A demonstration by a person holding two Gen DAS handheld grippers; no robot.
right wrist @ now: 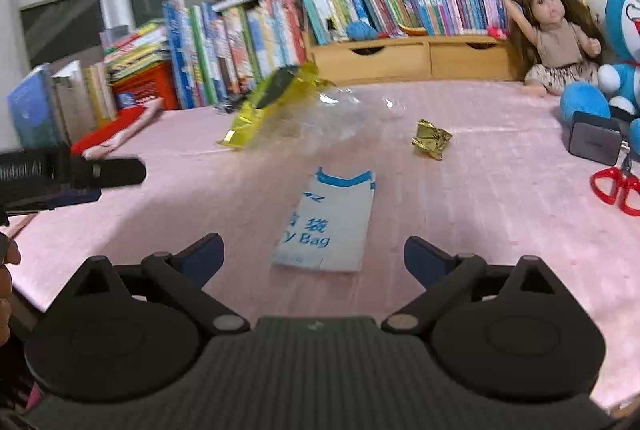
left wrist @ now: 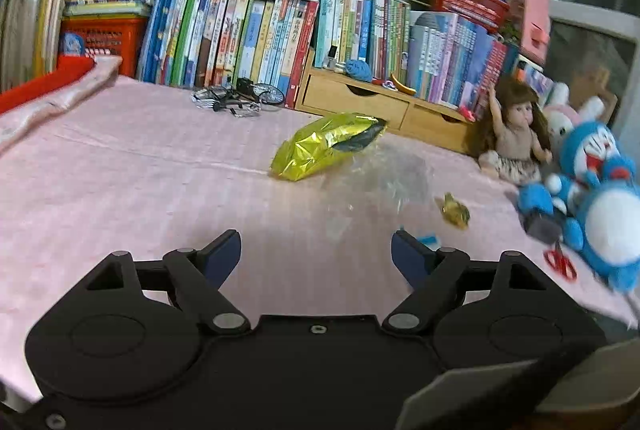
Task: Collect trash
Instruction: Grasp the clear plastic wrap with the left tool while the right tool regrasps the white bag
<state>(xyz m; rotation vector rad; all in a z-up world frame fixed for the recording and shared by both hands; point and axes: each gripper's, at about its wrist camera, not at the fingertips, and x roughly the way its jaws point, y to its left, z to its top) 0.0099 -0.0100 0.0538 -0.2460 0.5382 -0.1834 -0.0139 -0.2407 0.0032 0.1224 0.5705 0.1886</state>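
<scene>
Paper bag (right wrist: 328,226) lies flat, probably light and limp; my right gripper (right wrist: 314,255) gapes empty, so I'd pinch its near edge

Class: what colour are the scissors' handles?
Red; the scissors show best in the right wrist view.

We are seeing the clear plastic bag (right wrist: 340,118) blurring into the cloth, the red scissors (right wrist: 618,186) running off the right edge, and book titles too small to read.
</scene>
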